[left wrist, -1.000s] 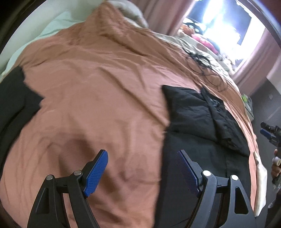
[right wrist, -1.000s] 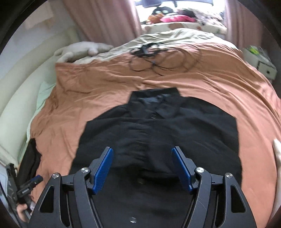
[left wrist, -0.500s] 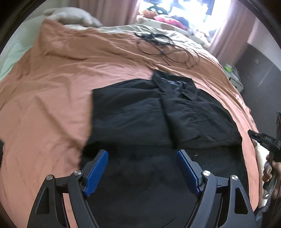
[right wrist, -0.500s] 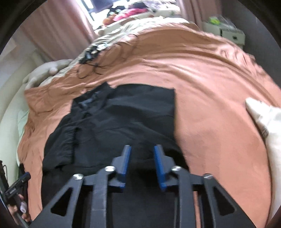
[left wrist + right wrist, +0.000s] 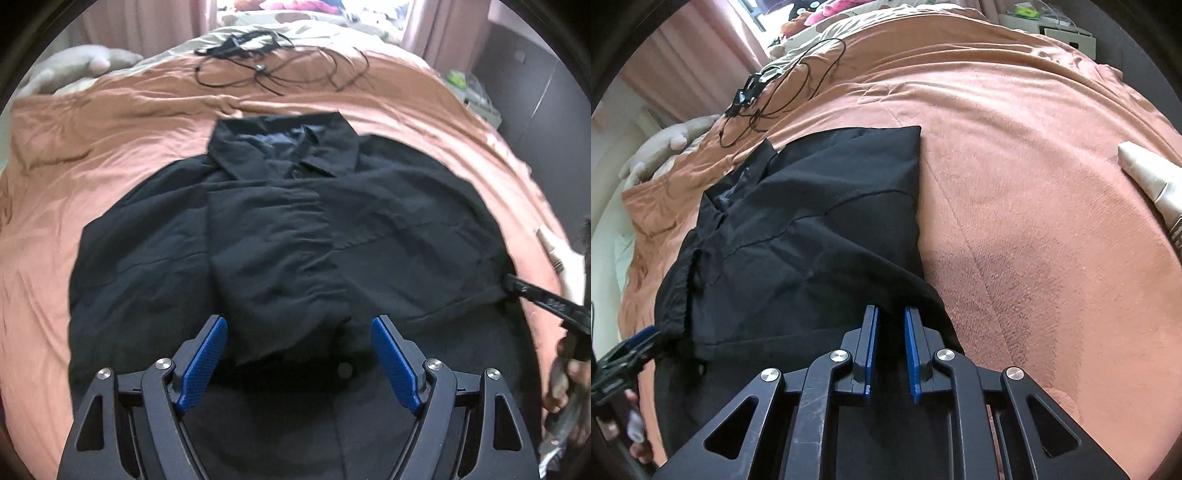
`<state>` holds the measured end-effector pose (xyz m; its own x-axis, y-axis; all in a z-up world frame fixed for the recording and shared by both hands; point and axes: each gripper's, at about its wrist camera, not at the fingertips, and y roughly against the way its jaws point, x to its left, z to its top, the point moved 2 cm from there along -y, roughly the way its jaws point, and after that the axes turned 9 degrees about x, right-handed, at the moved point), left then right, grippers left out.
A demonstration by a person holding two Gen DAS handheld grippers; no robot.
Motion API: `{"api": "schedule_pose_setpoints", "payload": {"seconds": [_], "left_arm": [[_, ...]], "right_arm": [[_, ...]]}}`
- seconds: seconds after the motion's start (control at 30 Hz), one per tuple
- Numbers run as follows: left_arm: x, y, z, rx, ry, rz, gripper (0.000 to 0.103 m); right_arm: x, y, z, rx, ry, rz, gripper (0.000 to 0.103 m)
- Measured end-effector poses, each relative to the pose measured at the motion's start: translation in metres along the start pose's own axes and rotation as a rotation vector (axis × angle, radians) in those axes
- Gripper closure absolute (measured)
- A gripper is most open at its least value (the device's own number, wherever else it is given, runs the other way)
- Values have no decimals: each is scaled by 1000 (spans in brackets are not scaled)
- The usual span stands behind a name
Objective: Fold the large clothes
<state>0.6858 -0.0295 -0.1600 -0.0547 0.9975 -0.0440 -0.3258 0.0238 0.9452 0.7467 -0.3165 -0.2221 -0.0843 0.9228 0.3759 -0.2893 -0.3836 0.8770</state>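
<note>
A black collared shirt point(image 5: 280, 229) lies flat on the brown bedspread point(image 5: 110, 122), collar at the far end, both sleeves folded in over its front. My left gripper point(image 5: 299, 354) is open and empty, low over the shirt's lower middle. In the right wrist view the shirt point(image 5: 812, 229) lies to the left, and my right gripper point(image 5: 889, 332) has its jaws nearly closed at the shirt's right edge; black cloth lies between and under the pads, and a firm hold cannot be made out. The right gripper also shows at the right of the left wrist view point(image 5: 535, 295).
A tangle of black cables point(image 5: 273, 62) lies on the bedspread beyond the collar. A white cloth or pillow point(image 5: 1152, 177) lies at the bed's right edge. A grey plush item point(image 5: 74, 70) sits at the far left. A small stand point(image 5: 1063, 29) is beyond the bed's far right.
The left gripper swung from the bare bedspread to face the shirt's middle, staying open. The right gripper moved to the shirt's right edge and its jaws closed from wide to nearly shut.
</note>
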Motion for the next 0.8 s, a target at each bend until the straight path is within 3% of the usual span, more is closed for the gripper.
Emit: {"api": "schedule_pose_setpoints", "payload": {"seconds": [0.13, 0.23, 0.33, 0.6, 0.8], "left_arm": [[-9, -21, 8, 17, -28, 130, 22], [-2, -24, 8, 24, -32, 137, 22], [14, -14, 7, 0, -40, 194, 22], [118, 31, -4, -28, 120, 298, 22], [164, 59, -7, -79, 216, 284, 22]], "right_arm": [[-4, -2, 1, 9, -8, 14, 88], [-5, -2, 1, 11, -11, 18, 91], [-6, -2, 0, 7, -5, 23, 92], [-3, 5, -1, 9, 10, -5, 92], [7, 37, 5, -77, 20, -3, 92]]}}
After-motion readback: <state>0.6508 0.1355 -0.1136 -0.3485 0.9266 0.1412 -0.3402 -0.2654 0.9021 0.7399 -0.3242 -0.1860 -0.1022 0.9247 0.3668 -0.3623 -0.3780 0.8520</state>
